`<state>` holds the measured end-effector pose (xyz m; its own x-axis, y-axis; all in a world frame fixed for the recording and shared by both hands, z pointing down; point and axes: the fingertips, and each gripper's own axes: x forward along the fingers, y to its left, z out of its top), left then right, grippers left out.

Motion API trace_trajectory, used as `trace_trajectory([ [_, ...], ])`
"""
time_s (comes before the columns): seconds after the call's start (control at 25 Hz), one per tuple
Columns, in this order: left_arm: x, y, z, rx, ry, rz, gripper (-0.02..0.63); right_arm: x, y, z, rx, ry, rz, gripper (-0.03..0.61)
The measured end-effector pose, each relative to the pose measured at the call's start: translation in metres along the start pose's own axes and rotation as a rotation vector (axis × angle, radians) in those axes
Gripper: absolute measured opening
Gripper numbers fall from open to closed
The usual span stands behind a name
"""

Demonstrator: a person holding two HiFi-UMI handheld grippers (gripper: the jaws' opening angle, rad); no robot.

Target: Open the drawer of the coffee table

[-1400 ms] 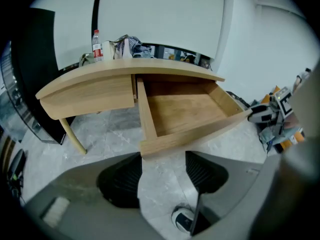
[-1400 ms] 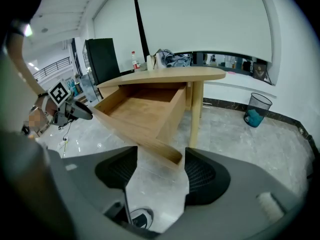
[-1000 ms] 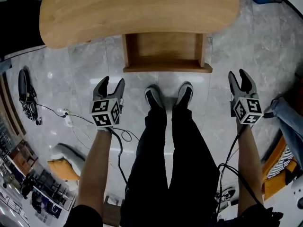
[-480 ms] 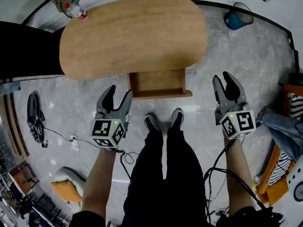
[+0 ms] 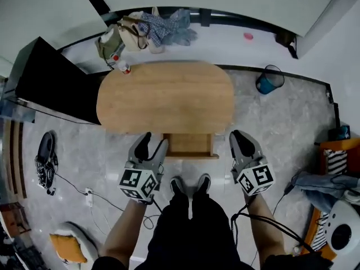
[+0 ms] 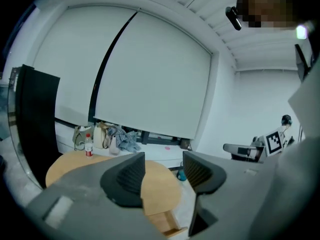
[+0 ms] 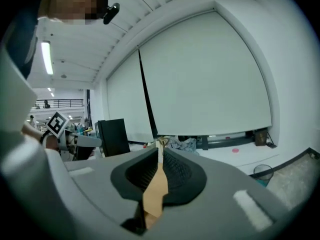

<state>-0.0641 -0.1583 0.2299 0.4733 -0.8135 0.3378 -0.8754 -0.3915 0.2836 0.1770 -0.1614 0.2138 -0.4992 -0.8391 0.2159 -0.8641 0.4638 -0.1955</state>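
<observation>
The oval wooden coffee table (image 5: pixel 163 97) stands on the grey floor, its drawer (image 5: pixel 190 144) pulled out toward the person's feet. My left gripper (image 5: pixel 153 144) hovers in the air left of the drawer. Its jaws stand apart and are closing, with nothing between them. My right gripper (image 5: pixel 242 138) hangs right of the drawer, closing, its jaws nearly together and empty. In the left gripper view, the left gripper (image 6: pixel 162 166) looks over the table (image 6: pixel 160 189) and drawer (image 6: pixel 160 224). In the right gripper view, only a sliver of table (image 7: pixel 156 194) shows through the right gripper (image 7: pixel 160 156).
A black cabinet (image 5: pixel 53 86) stands left of the table. Bags and clothes (image 5: pixel 149 30) lie behind it, and a bottle (image 5: pixel 121 65) sits at its far corner. A blue bin (image 5: pixel 269 80) is at the back right. A shoe (image 5: pixel 45 153) and cables (image 5: pixel 90 198) lie on the left.
Both grippers have risen well above the floor and the head view has pulled back, so the table looks smaller. The right jaws have closed. The drawer stays open.
</observation>
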Motion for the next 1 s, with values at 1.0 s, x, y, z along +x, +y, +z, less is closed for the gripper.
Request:
trace_trajectory([
  [1.0,-0.087,-0.051,0.254,0.233,-0.399,0.038,0.002,-0.027,0.089,0.255,-0.280,-0.353,0.057,0.002],
])
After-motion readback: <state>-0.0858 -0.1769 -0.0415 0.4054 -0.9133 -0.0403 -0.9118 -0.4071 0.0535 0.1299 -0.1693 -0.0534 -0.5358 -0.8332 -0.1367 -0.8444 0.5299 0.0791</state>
